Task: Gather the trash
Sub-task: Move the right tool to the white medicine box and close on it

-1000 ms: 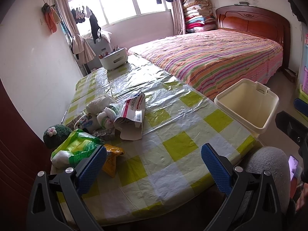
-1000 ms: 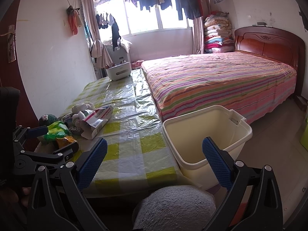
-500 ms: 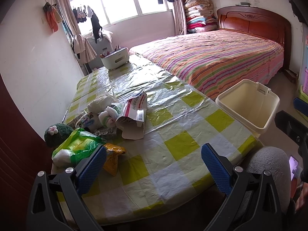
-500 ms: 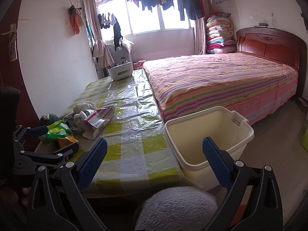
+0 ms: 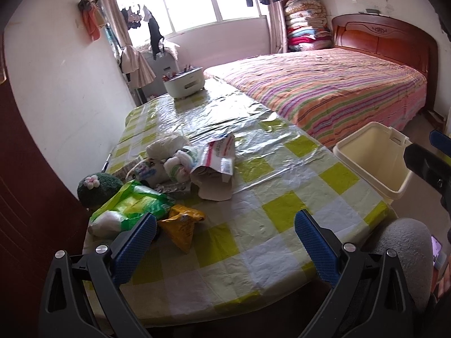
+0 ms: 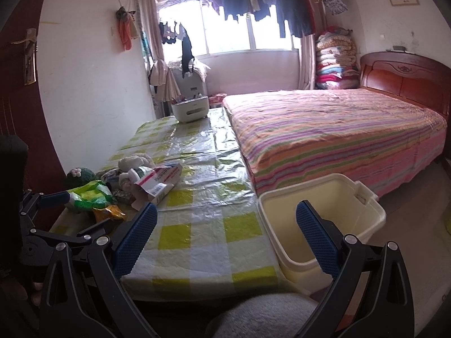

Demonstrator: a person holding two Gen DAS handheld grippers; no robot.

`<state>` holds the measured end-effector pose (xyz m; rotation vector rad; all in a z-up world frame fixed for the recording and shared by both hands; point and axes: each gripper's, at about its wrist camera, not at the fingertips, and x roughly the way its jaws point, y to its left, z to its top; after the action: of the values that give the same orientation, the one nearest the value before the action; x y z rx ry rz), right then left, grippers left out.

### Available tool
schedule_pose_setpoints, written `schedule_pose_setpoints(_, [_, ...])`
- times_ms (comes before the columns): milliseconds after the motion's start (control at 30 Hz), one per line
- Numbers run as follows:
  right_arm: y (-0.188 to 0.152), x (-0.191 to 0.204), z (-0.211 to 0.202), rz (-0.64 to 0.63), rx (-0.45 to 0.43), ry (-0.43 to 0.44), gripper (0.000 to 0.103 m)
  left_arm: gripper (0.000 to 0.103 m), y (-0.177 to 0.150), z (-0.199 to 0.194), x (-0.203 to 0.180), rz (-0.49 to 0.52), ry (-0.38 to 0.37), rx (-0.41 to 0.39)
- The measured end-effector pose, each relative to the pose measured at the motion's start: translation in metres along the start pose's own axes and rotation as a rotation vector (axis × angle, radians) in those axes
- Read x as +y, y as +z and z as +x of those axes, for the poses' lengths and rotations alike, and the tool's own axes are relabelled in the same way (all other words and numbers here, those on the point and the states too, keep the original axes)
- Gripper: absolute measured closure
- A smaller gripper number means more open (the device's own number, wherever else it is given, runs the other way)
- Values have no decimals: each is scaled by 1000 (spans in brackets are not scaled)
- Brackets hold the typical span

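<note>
A heap of trash lies on the near left of the checked table point(image 5: 282, 208): a torn red-and-white paper carton point(image 5: 215, 169), a green plastic bag point(image 5: 132, 205), a yellow wrapper point(image 5: 181, 225) and crumpled white tissues point(image 5: 176, 163). The carton point(image 6: 159, 183) and green bag point(image 6: 90, 197) also show in the right wrist view. A cream bin point(image 6: 324, 214) stands on the floor right of the table. My left gripper point(image 5: 225, 242) is open and empty, just short of the wrapper. My right gripper point(image 6: 227, 231) is open and empty, above the table's near right corner and the bin.
A white storage box point(image 5: 184, 86) stands at the table's far end. A green plush ball point(image 5: 97, 188) sits at the left edge by the wall. A striped bed point(image 6: 338, 129) runs along the table's right side. A grey cushion point(image 5: 403, 253) is close below.
Both views have drawn back and tilted up slightly, showing more of the room. Both grippers stay open and nothing on the table has moved.
</note>
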<state>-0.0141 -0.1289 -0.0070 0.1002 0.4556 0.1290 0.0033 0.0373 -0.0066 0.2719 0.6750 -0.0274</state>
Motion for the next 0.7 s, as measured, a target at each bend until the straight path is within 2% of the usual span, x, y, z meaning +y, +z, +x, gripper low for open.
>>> schedule_pose_setpoints(333, [15, 41, 28, -71, 0, 126, 6, 7, -14, 4, 53, -110, 107, 46])
schedule_pose_setpoints(500, [17, 47, 32, -76, 6, 132, 6, 7, -19, 5, 69, -146, 129, 57])
schedule_pose_setpoints(700, [15, 43, 34, -76, 21, 118, 6, 7, -18, 9, 70, -152, 114, 57])
